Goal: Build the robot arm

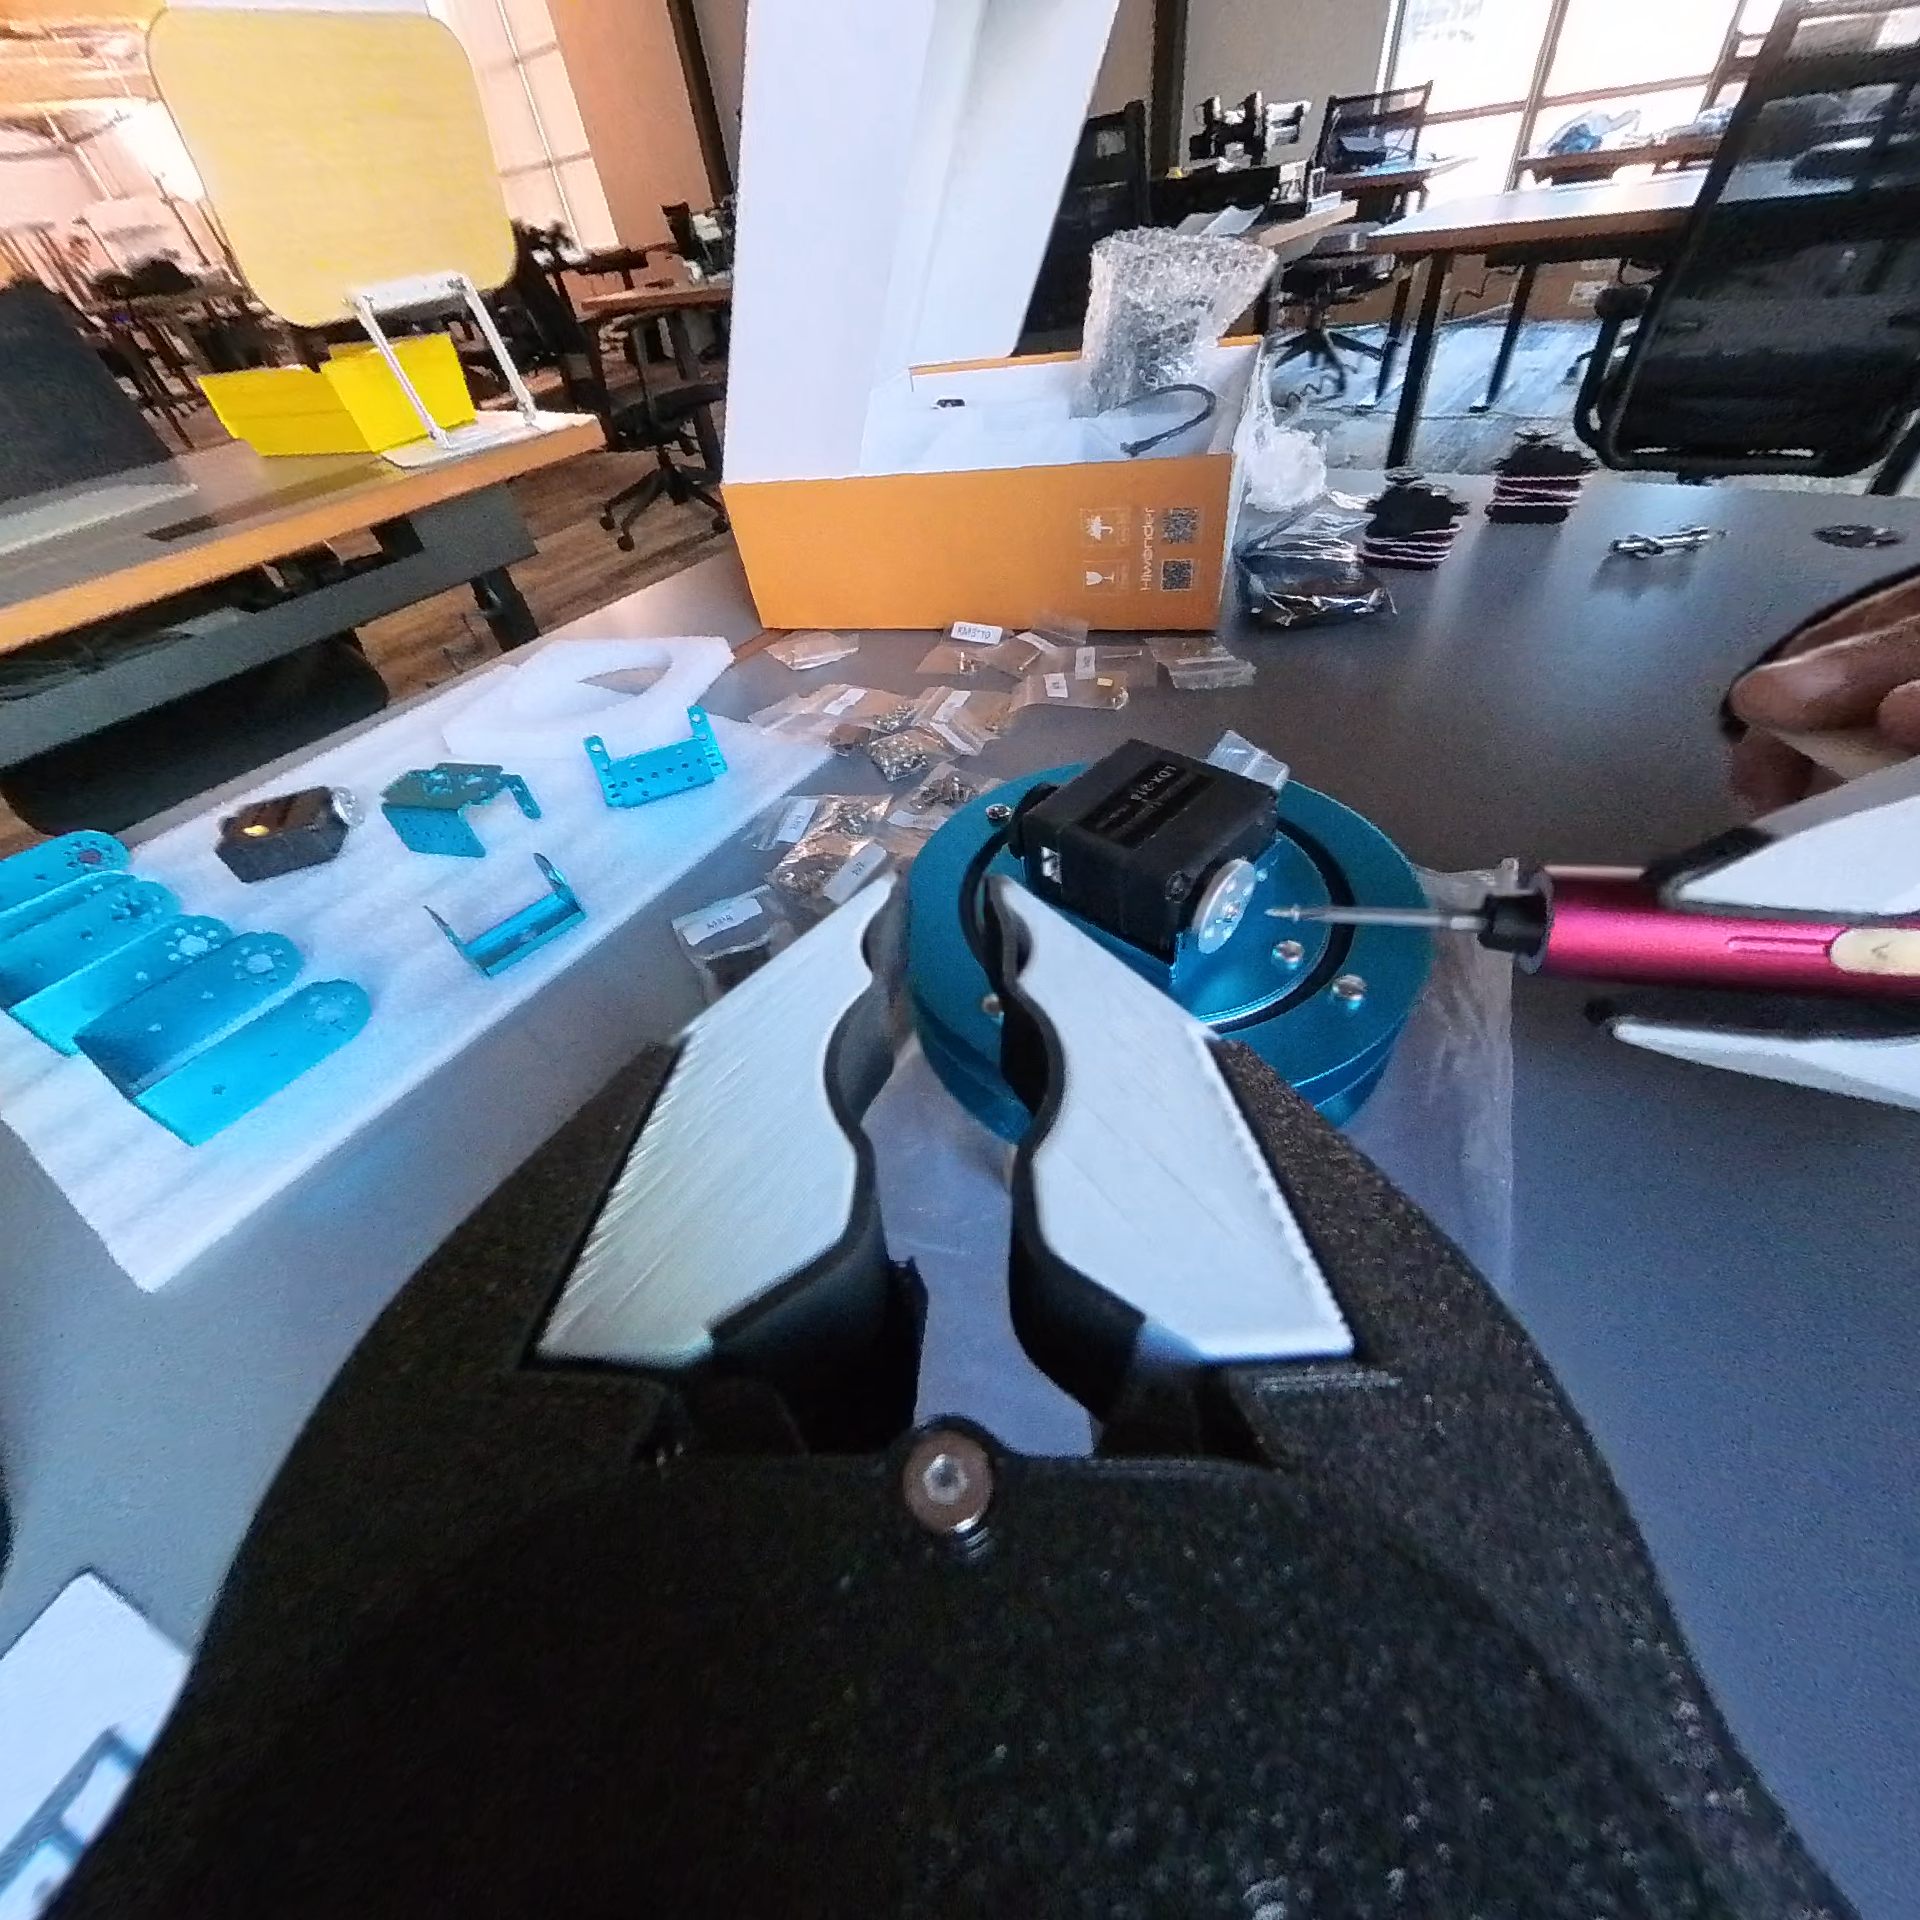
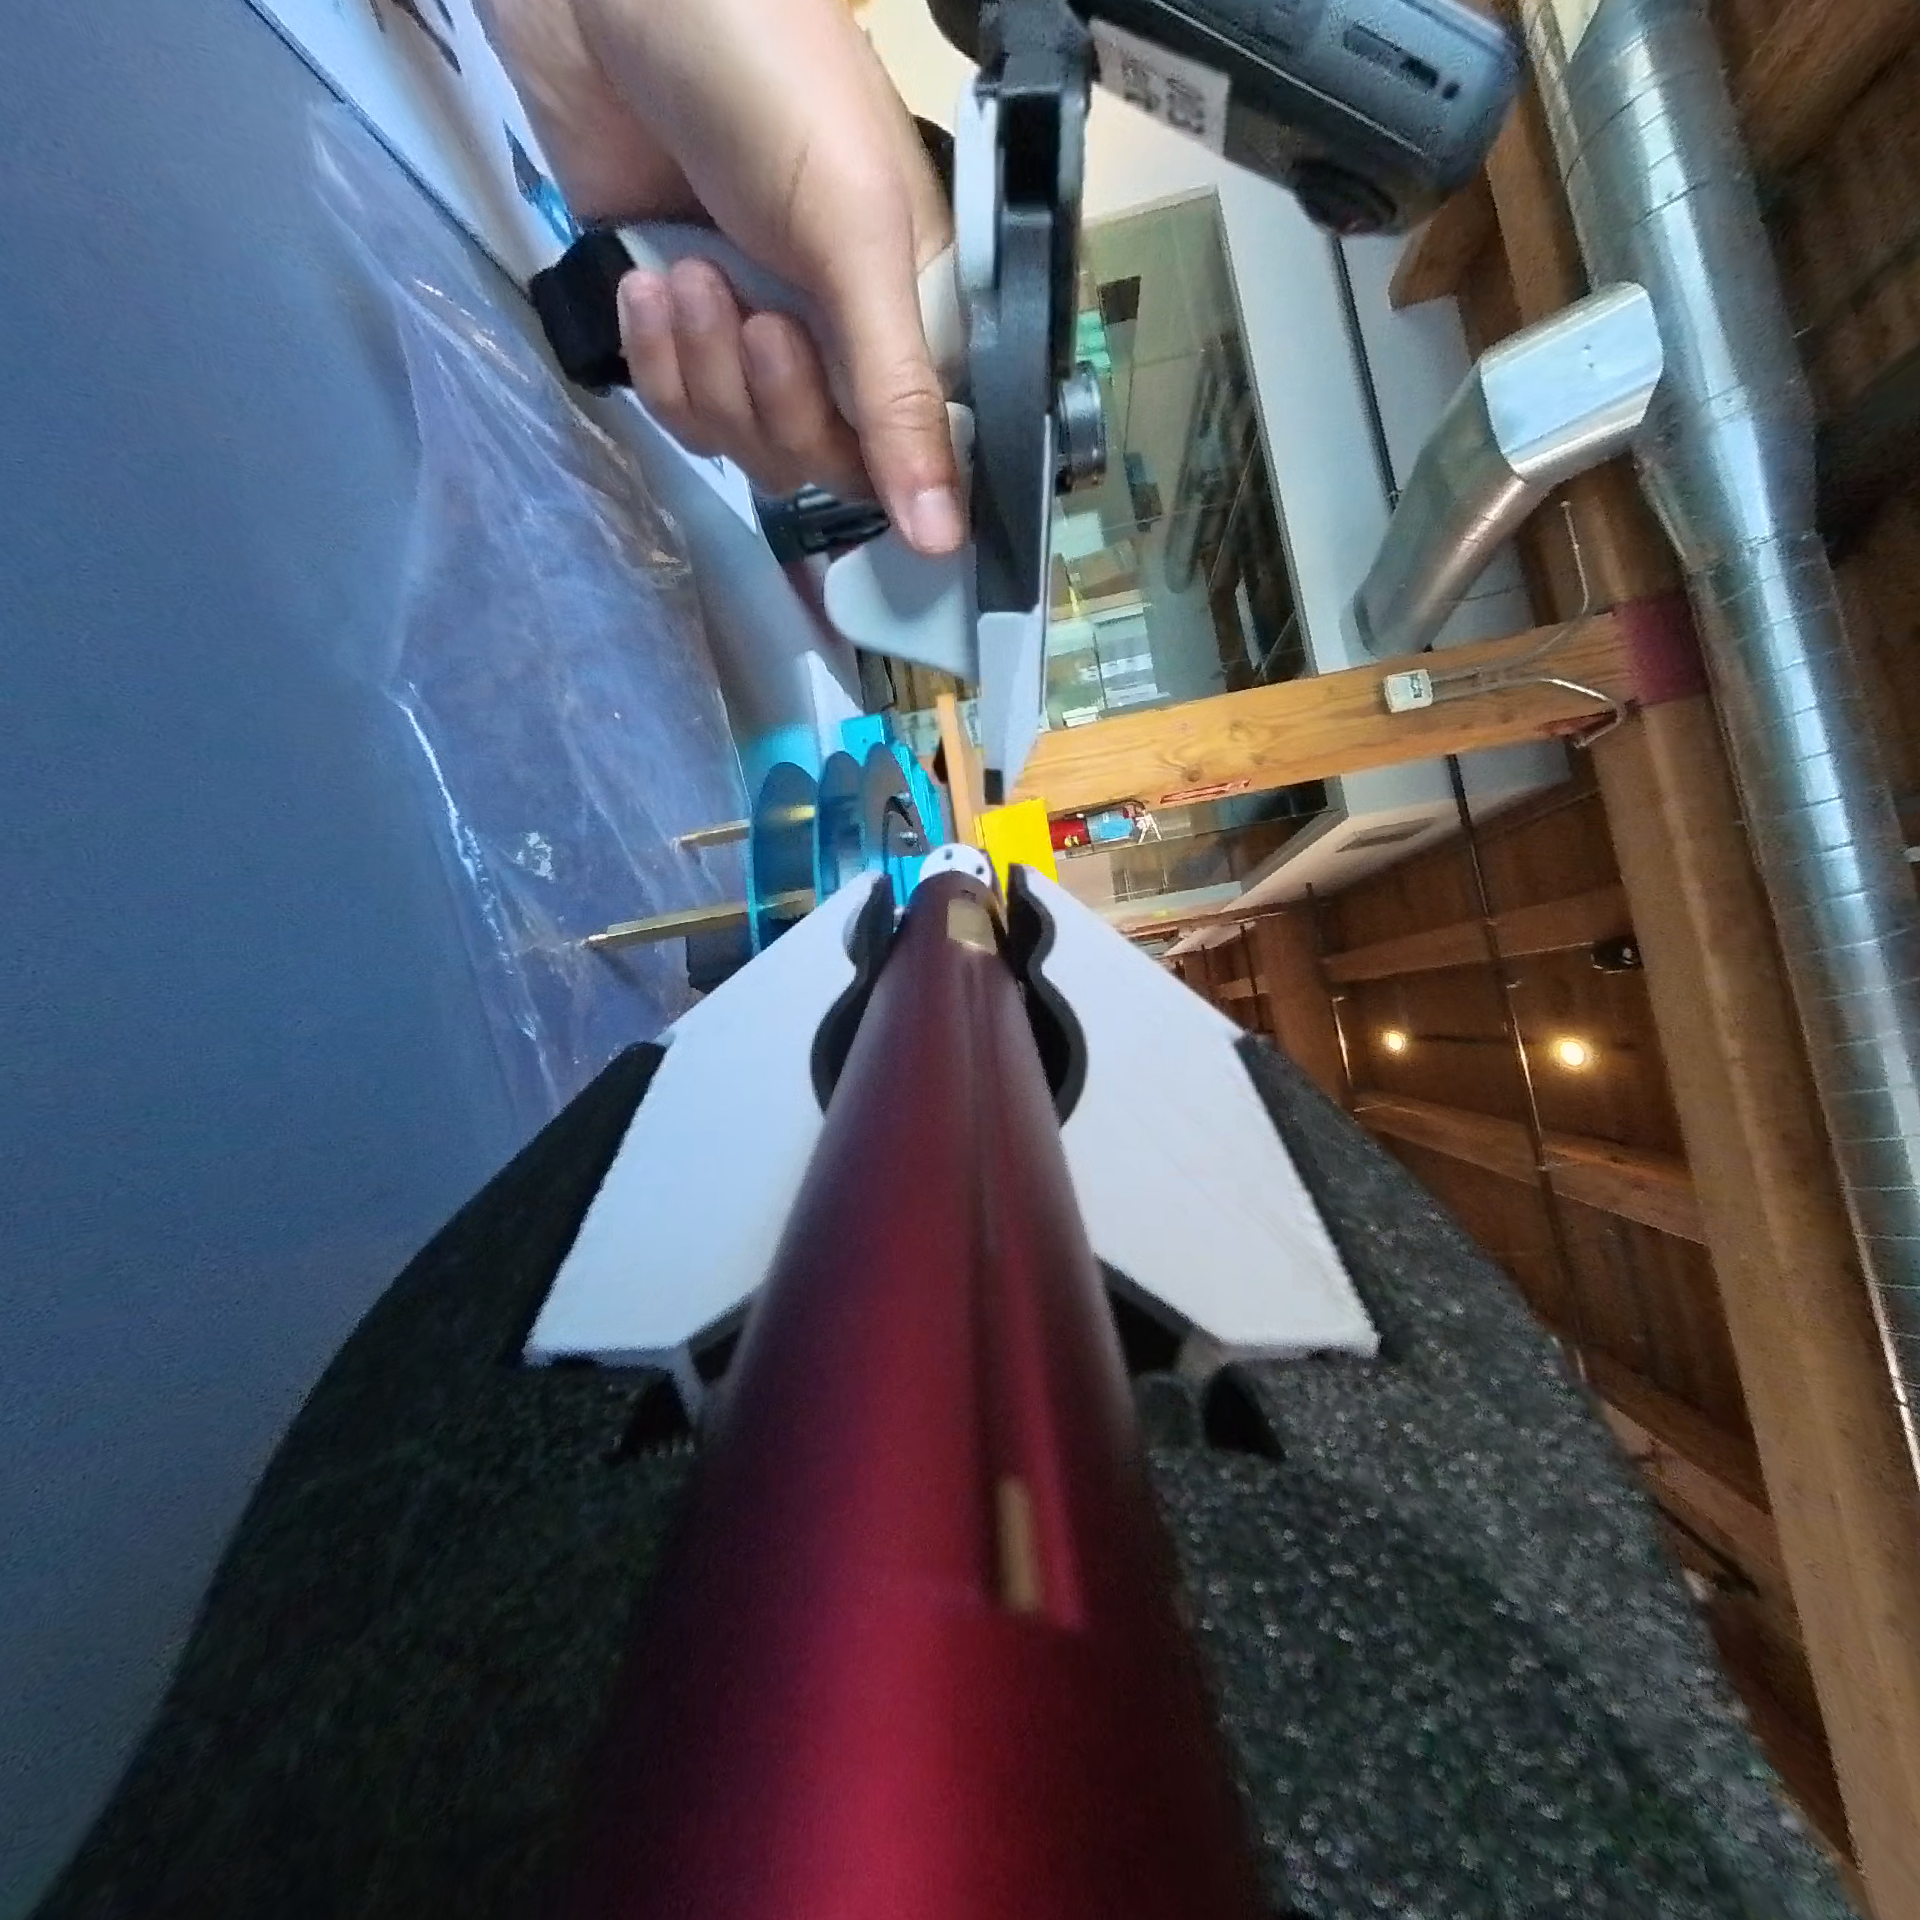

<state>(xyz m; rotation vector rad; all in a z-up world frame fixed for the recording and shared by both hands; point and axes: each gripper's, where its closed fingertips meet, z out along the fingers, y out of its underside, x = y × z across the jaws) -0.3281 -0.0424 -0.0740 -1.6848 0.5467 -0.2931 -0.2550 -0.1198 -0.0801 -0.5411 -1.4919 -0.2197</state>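
Note:
A round blue metal base (image 1: 1371, 935) lies on the grey table with a black servo (image 1: 1143, 831) on top of it; the servo's white horn (image 1: 1226, 909) faces right. My left gripper (image 1: 938, 888) hovers at the base's left rim, close to the servo's corner. Its jaws stand a narrow gap apart with nothing clearly between them. My right gripper (image 2: 951, 883) is shut on a red electric screwdriver (image 2: 935, 1247). The screwdriver (image 1: 1683, 940) lies level, its thin bit (image 1: 1351, 914) pointing at the horn (image 2: 954, 862) and just short of it.
A white foam sheet (image 1: 364, 1039) with several blue brackets (image 1: 208, 966) lies on the left. Small bags of screws (image 1: 914, 748) and an open orange box (image 1: 977, 551) are behind the base. A clear plastic bag (image 1: 1455, 1143) lies under the base. A hand (image 2: 790, 260) holds the left gripper. About 11 cm separates my left fingertips from my right.

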